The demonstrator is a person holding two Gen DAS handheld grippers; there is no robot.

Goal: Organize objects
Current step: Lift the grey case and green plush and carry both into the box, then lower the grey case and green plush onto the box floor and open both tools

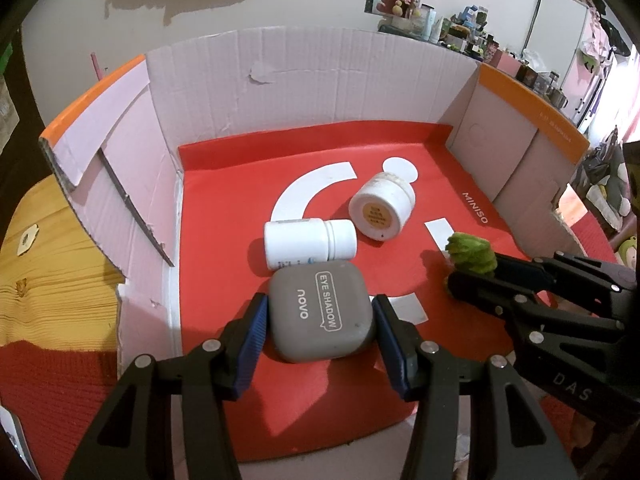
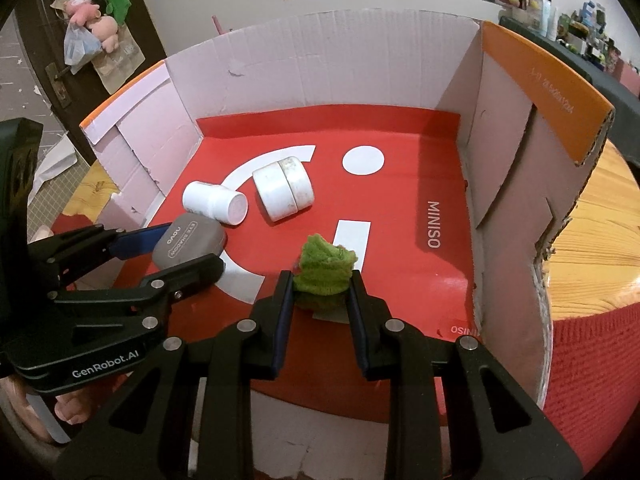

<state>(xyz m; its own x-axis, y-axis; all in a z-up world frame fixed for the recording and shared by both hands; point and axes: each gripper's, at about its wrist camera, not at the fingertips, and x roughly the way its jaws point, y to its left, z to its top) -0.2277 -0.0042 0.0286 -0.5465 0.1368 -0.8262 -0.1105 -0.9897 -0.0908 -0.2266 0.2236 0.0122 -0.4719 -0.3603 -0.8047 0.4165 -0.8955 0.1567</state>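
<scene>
A grey eye shadow case [image 1: 322, 309] lies on the red floor of an open cardboard box [image 1: 304, 80]. My left gripper [image 1: 319, 322] has its blue pads on both sides of the case, touching it or nearly so; it also shows in the right wrist view [image 2: 188, 246]. My right gripper [image 2: 322, 286] is shut on a green fuzzy toy [image 2: 325, 266], low over the red floor; the toy also shows in the left wrist view [image 1: 472, 256]. A white bottle [image 1: 308, 243] and a white jar [image 1: 380, 210] lie on their sides behind the case.
The box stands on a wooden table [image 2: 592, 216] with a red knitted cloth [image 2: 596, 368] at the front. The box walls [image 2: 508, 128] rise left, back and right. Plush toys hang on a door [image 2: 92, 20]; cluttered shelves [image 1: 500, 48] stand far right.
</scene>
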